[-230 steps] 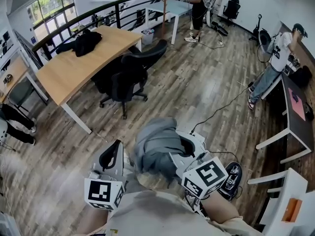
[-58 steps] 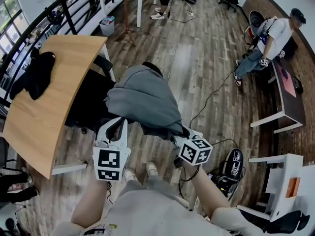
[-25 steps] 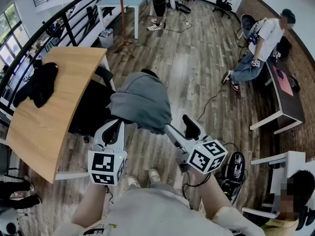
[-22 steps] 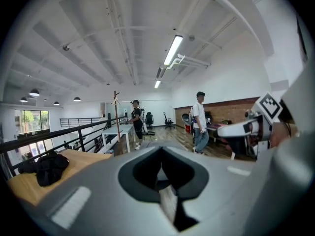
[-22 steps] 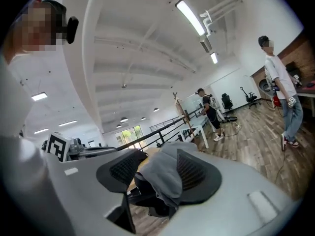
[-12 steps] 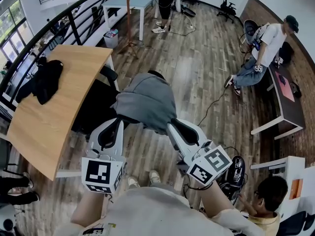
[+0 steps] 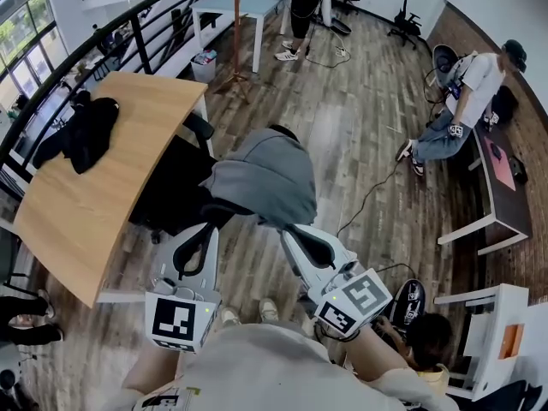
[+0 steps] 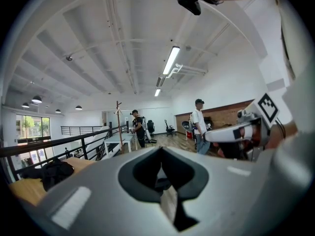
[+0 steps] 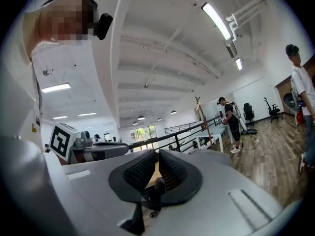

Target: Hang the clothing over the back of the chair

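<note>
Head view: the grey clothing [image 7: 257, 174] lies draped over the black chair [image 7: 171, 197] beside the bench [image 7: 103, 187], with my left tongs [image 7: 211, 223] and right tongs [image 7: 287, 231] just near it.

Left gripper view: tongs closed, empty.

Right gripper view: tongs have just been closing, nothing between them.

The hanging looks done; next I should draw both clear.

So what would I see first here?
A grey top hangs over the back of the black chair, right in the middle. To its left stands a wooden desk with a black garment heaped on it. A person in white is at the far right.
</note>
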Available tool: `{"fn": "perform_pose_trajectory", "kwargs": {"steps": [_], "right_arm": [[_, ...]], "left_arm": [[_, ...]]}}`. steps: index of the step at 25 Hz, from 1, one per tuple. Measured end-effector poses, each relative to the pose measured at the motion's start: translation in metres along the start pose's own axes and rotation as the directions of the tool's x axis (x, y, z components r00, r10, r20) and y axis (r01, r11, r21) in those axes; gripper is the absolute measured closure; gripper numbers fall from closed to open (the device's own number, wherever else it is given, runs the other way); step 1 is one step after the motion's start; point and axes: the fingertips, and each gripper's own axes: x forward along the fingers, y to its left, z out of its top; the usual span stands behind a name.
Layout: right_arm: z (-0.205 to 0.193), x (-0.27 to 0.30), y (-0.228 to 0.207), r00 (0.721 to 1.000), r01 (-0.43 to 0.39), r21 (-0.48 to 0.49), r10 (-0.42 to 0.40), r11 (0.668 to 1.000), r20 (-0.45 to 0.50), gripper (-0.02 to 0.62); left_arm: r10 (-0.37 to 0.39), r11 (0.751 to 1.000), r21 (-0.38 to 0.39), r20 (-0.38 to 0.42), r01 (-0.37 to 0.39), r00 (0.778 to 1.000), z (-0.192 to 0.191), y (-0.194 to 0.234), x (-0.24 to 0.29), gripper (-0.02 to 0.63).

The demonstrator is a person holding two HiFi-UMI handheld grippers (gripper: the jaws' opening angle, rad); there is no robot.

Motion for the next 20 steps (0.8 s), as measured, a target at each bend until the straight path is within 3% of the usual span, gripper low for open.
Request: {"fn": "perform_pose_trajectory", "kwargs": {"steps": [11,20], "right_arm": [[-0.043,-0.005,0.013,0.995,-0.035,0.064,0.041,0.997,-0.089,0.595],[-0.032,0.007,0.019,0.995,-0.064,-0.014,0.063,0.998,-0.073,0.595]], "left_arm": [[-0.034,0.998,-0.061,-0.045,0.031,0.998,-0.034,-0.02,-0.007,0.604],[-0.011,0.998,-0.064,-0.032,0.009,0.999,-0.033,-0.009,-0.01,0.604]]}}
